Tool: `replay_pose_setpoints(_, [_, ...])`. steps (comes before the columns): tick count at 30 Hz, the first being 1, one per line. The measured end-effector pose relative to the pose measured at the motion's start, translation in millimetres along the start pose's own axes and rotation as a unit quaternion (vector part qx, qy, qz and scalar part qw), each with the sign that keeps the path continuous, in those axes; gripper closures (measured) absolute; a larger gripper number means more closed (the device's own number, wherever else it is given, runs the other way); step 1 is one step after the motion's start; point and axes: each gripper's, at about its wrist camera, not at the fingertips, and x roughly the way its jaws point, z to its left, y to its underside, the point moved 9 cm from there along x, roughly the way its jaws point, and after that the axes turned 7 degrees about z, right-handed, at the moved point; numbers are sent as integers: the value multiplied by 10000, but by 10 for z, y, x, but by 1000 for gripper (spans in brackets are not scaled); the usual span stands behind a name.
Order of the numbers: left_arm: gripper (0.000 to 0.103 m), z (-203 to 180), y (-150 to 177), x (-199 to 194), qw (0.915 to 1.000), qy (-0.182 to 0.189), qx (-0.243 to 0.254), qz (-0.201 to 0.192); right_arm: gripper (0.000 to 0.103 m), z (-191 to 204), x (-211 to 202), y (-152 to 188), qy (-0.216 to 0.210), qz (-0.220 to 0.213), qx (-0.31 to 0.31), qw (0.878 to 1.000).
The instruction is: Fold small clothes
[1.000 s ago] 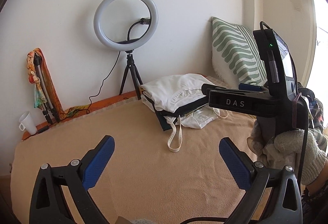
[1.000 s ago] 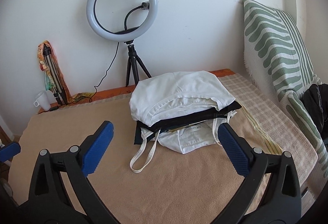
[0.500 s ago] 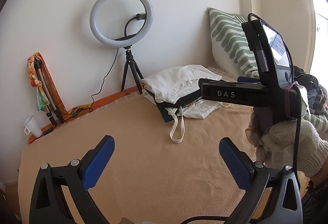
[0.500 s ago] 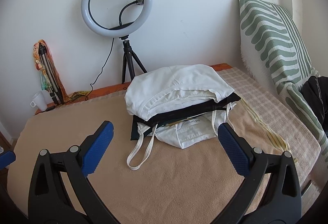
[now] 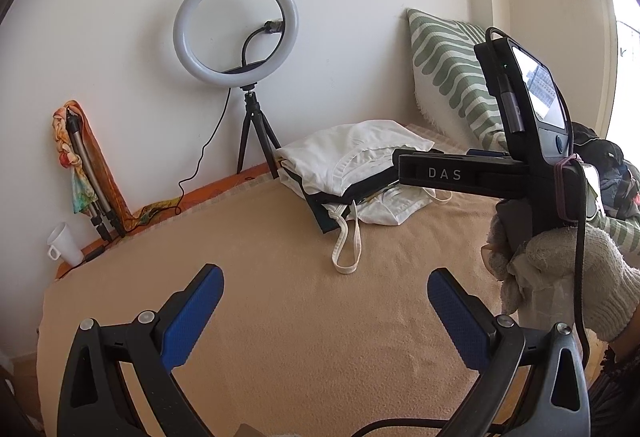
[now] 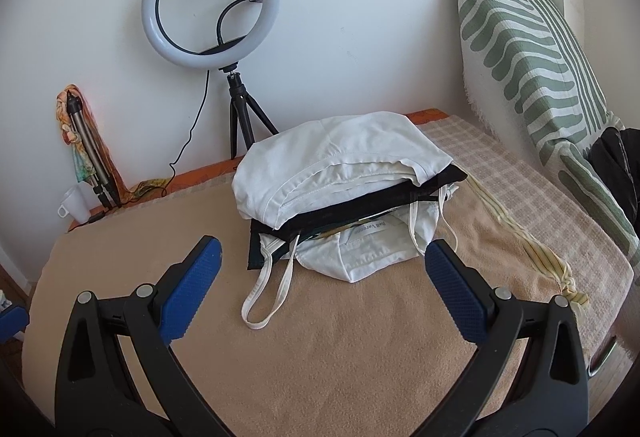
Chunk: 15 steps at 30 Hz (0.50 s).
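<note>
A stack of folded clothes (image 6: 340, 173) lies at the back of the tan blanket (image 6: 340, 349): a white garment on top, a black one under it, a white one with loose straps (image 6: 266, 293) at the bottom. My right gripper (image 6: 320, 277) is open and empty, just in front of the stack. My left gripper (image 5: 324, 309) is open and empty over bare blanket, further from the stack (image 5: 352, 161). The right gripper's body (image 5: 520, 173), held in a gloved hand (image 5: 568, 277), partly hides the stack in the left wrist view.
A ring light on a tripod (image 6: 212, 1) stands against the wall behind the stack. A green-striped cushion (image 6: 528, 57) leans at the right, with dark clothing (image 6: 616, 161) beside it. A white cup (image 6: 74, 203) and folded tripod wrapped in a scarf (image 6: 84, 145) stand at the back left.
The right gripper has moved closer to the stack, which now looks larger. The left gripper's view has shifted slightly. Both stay open and empty.
</note>
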Motion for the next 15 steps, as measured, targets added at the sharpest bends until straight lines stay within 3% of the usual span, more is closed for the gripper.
replay_pose_setpoints(15, [0,20,1,-3,10000,-40,13,0,0,-15,28,38,-74,65,116,9999])
